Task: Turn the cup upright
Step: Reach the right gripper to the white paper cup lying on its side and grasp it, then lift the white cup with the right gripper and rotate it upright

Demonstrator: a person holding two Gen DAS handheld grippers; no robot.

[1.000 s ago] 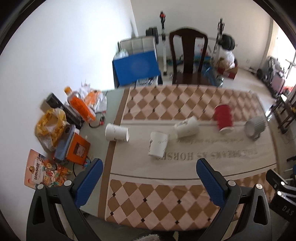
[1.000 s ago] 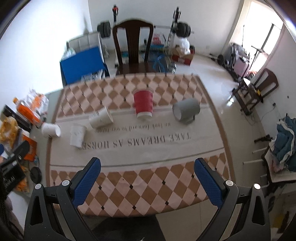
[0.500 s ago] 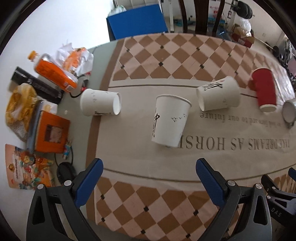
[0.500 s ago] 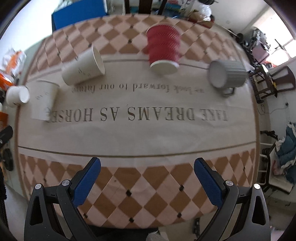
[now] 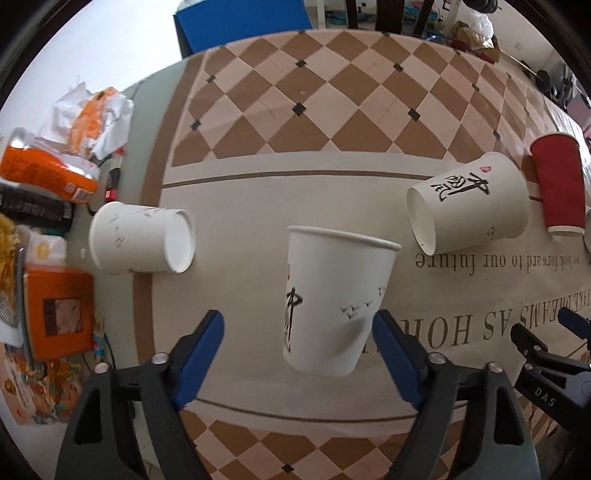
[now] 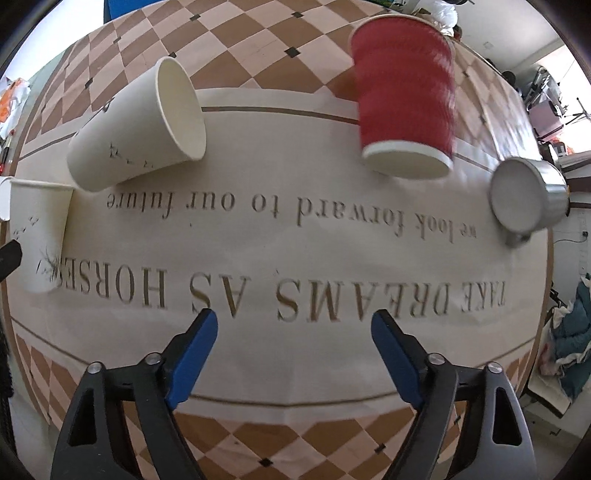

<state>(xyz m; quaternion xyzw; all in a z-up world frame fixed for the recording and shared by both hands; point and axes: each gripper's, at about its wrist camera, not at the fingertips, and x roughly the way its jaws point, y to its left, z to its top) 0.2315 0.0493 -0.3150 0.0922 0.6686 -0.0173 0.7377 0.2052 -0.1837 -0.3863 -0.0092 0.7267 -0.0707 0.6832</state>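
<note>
Several cups lie on their sides on the printed tablecloth (image 5: 258,206). My left gripper (image 5: 297,328) is open, its blue fingers on either side of the base of a white paper cup (image 5: 332,299), apart from it. Another white cup (image 5: 142,238) lies to its left, a third with black calligraphy (image 5: 469,199) to its right, then a red cup (image 5: 559,184). My right gripper (image 6: 293,332) is open and empty above the cloth's lettering, short of the red cup (image 6: 406,96), a white cup (image 6: 140,125) and a grey mug (image 6: 526,197).
Clutter sits on the table's left edge in the left wrist view: an orange bottle (image 5: 44,171), crumpled wrappers (image 5: 96,118), an orange box (image 5: 59,308) and a printed packet (image 5: 33,387). A blue box (image 5: 240,18) stands beyond the far edge. The right gripper's fingers (image 5: 554,354) show at lower right.
Both grippers have moved forward and down toward the table. The left one has closed in around the middle white cup; the right one has neared the red cup and grey mug.
</note>
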